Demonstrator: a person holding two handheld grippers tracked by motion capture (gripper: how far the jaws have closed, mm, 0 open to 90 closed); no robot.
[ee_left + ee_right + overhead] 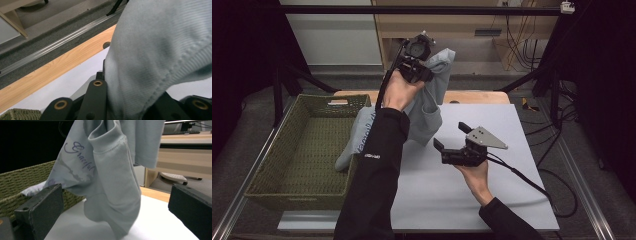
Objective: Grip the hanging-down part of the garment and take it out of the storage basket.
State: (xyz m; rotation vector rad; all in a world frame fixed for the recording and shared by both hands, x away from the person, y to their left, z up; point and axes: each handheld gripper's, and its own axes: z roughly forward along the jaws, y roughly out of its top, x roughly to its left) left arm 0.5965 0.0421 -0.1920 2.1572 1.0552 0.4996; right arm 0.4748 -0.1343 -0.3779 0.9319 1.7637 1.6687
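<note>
Grey shirt [430, 102], tail perhaps behind sleeve [377, 165]

I see the table [492, 200], its far edge bare wood, bearing a basket [272, 165] at its left edge; a shirt's [427, 107] tail rests mid-table.

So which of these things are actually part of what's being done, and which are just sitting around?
In use:
- light blue sweatshirt
- left gripper, clamped on it
- right gripper, open beside it
- green woven basket

Just there:
- wooden cabinet
- loose cables
</note>
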